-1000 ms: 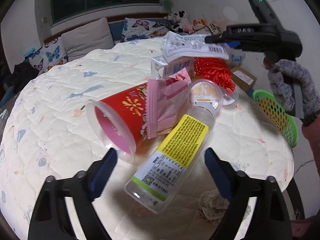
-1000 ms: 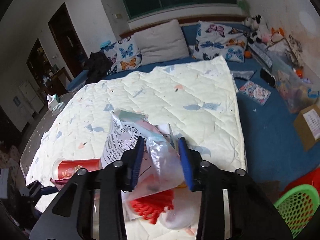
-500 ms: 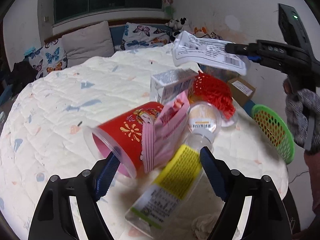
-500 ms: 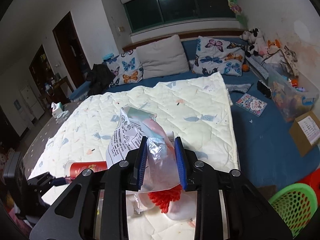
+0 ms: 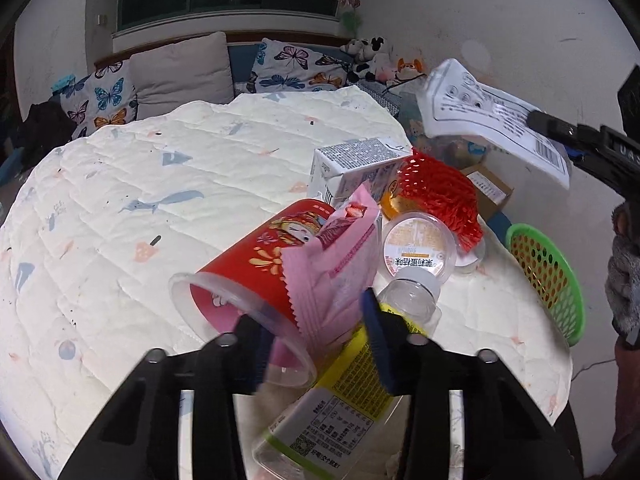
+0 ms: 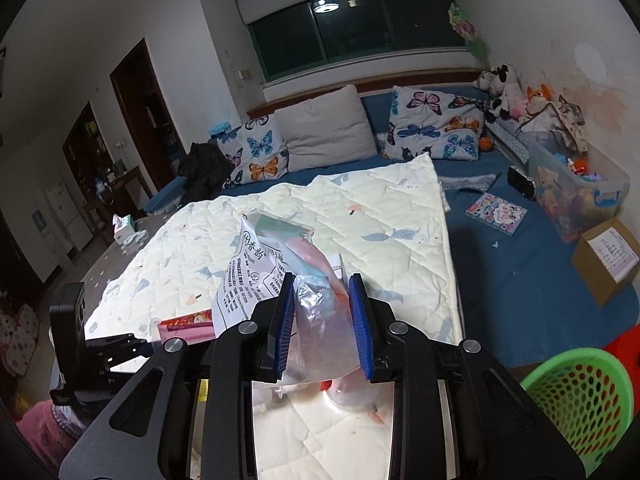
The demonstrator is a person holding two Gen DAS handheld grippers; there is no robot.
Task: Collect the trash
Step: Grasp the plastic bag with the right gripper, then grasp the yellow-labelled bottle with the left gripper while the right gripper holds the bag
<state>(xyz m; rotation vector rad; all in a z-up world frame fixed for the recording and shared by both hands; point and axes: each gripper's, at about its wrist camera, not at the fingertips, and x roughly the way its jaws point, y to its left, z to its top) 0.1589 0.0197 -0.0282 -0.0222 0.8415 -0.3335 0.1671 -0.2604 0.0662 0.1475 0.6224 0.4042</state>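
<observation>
A bedroom with a quilted bed, trash heaped at its near corner beside a green basket. The left tool has just been closing on the red cup and pink wrapper; the right tool is clamped on a foil bag, lifted above the corner

red cup tipped among quilt-top litter

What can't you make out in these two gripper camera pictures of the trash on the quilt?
- Left wrist view: left gripper pads hide what they pinch, red paper cup rim or pink wrapper.
- Right wrist view: right gripper and its white printed plastic bag hide the pile.
- Green mesh basket: contents unclear, cut by the edge.
</observation>
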